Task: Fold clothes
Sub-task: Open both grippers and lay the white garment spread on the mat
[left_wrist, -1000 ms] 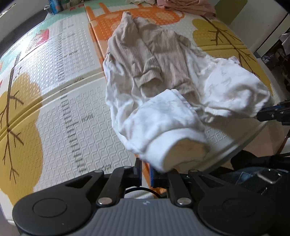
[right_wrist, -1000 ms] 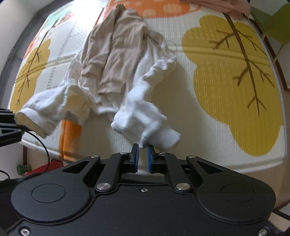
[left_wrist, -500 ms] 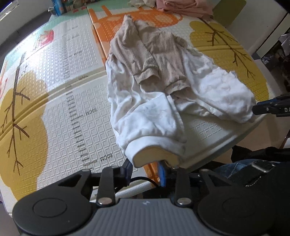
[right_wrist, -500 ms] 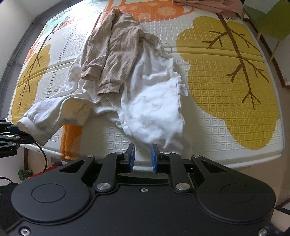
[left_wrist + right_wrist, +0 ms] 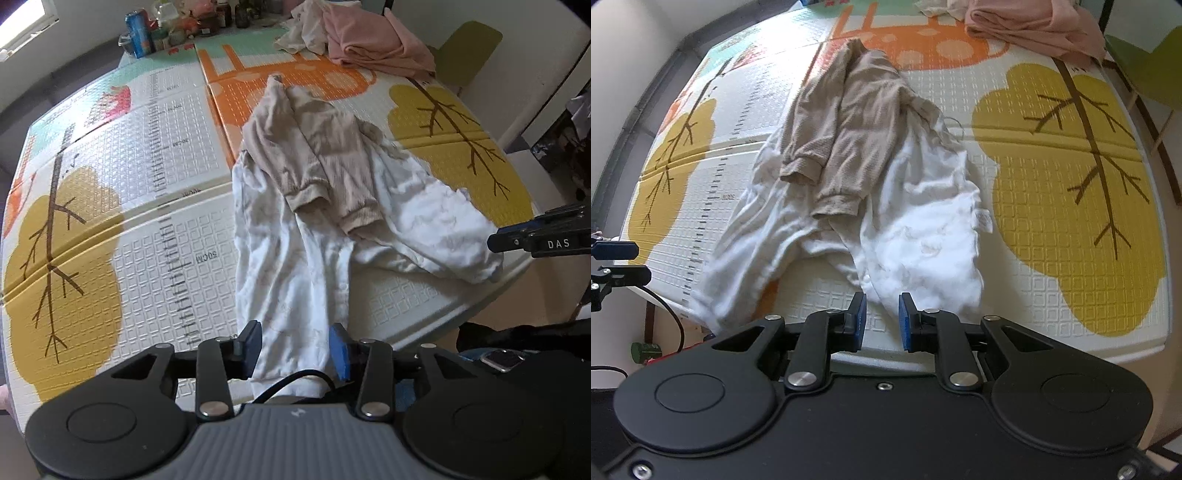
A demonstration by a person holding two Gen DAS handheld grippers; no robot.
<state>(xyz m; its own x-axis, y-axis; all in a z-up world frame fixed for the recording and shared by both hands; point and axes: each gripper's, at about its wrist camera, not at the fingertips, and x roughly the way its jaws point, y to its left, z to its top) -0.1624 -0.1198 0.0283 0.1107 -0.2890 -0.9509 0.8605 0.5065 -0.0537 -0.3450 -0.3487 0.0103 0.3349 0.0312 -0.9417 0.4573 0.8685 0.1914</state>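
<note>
A white garment [image 5: 295, 266] [image 5: 923, 236] lies spread on the patterned play mat [image 5: 155, 258] [image 5: 1071, 258]. Its two legs reach the near edge. A beige ribbed top [image 5: 317, 147] [image 5: 849, 122] lies over its upper part. My left gripper [image 5: 293, 349] hovers above the left leg's end, which hangs over the mat's edge. Its jaws are opening, and the cloth shows between them without being pressed. My right gripper [image 5: 881, 319] stands open just short of the right leg's hem, with nothing clamped. Each gripper's tip shows in the other's view: the right gripper [image 5: 495, 242] and the left gripper [image 5: 620, 251].
A pile of pink and pale clothes [image 5: 369, 40] [image 5: 1034, 26] sits at the mat's far side. Cans and bottles [image 5: 136, 33] line the far left corner. A green chair [image 5: 472, 48] stands beyond the right edge. Cables and small items [image 5: 642, 350] lie on the floor below.
Both grippers have let go of the white garment's leg ends, which now lie flat on the mat. The left gripper has opened wider and risen.
</note>
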